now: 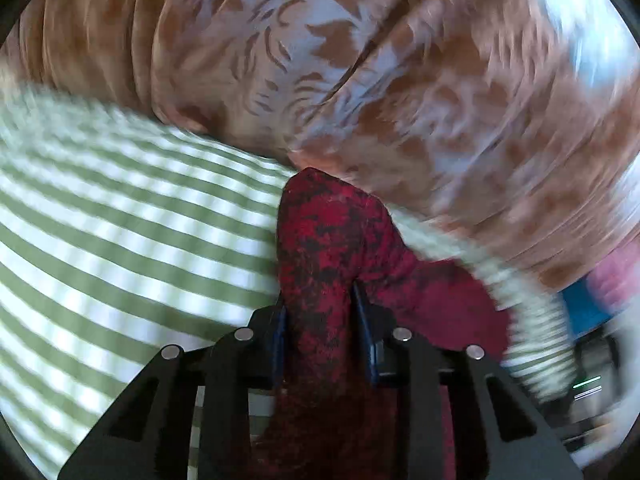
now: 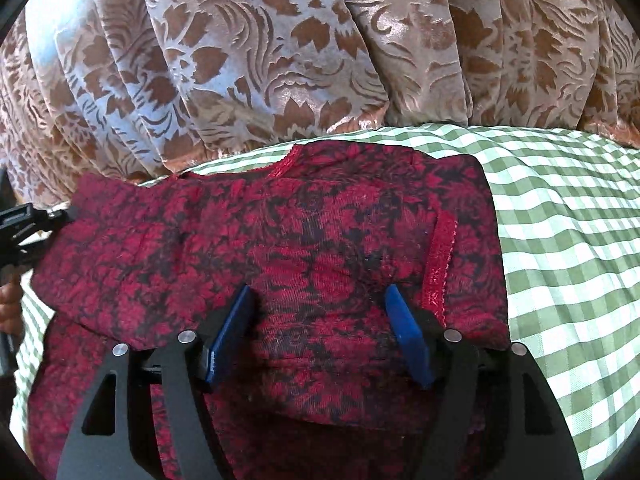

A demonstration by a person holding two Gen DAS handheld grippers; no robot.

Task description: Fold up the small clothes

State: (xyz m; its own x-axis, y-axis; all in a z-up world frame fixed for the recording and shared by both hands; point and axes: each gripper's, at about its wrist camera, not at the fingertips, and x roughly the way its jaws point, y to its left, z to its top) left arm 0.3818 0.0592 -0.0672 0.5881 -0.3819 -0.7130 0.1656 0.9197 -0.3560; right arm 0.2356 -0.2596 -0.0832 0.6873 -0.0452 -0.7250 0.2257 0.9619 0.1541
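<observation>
A small red garment with a black floral print [image 2: 312, 240] lies on a green and white checked cloth [image 2: 560, 248]. Its right side is folded inward, showing a red lace hem [image 2: 440, 264]. My right gripper [image 2: 320, 320] is open just above the garment's middle, holding nothing. My left gripper [image 1: 320, 312] is shut on a bunched edge of the red garment [image 1: 324, 240] and lifts it off the cloth. The left gripper also shows at the left edge of the right wrist view [image 2: 24, 224], at the garment's left corner. The left wrist view is blurred by motion.
A brown and silver floral curtain [image 2: 320, 48] hangs along the far edge of the checked cloth. It also fills the top of the left wrist view [image 1: 360, 60]. Blue and pink items [image 1: 592, 300] sit blurred at the right there.
</observation>
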